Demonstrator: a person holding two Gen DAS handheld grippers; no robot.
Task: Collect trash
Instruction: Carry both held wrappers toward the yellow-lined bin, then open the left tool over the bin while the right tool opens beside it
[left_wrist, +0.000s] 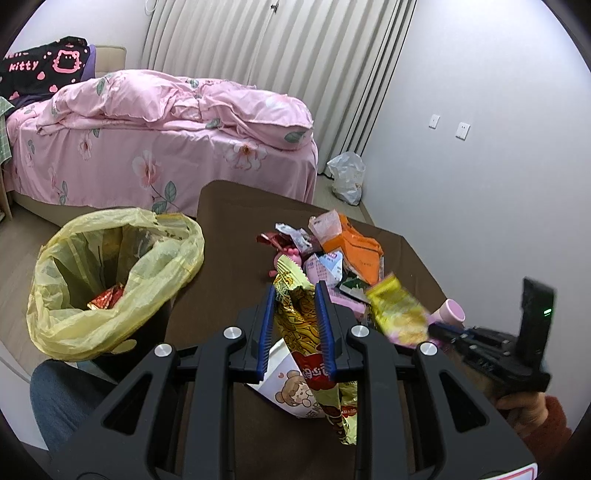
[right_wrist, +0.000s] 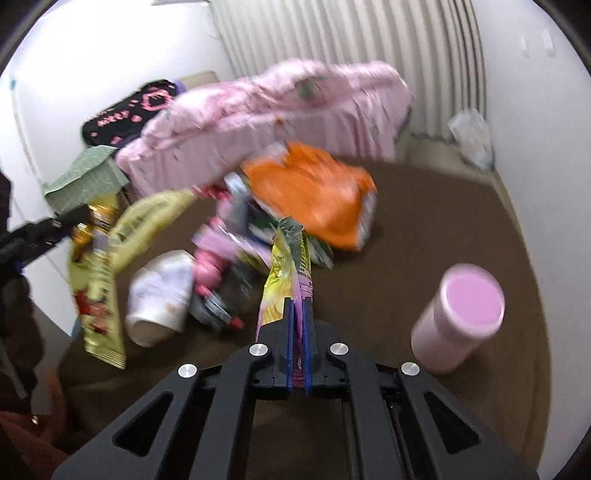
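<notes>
Left gripper (left_wrist: 295, 291) clamped on gold wrapper (left_wrist: 301, 314) above desk (left_wrist: 229, 236). Right gripper (right_wrist: 299, 301) shut on yellow packet (right_wrist: 282, 273). Left view only: yellow-lined bin (left_wrist: 110, 273). Right view only: paper cup (right_wrist: 159, 295).

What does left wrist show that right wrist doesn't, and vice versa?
Left wrist only: the yellow bin bag beside the table, open, with a red wrapper inside.

Right wrist only: the white paper cup lying on its side, and the whole pink cylinder, standing.

Both: the brown table, the orange packet in the trash pile, the pink bed, the left gripper shut on a gold snack bag, the right gripper shut on a yellow wrapper.
</notes>
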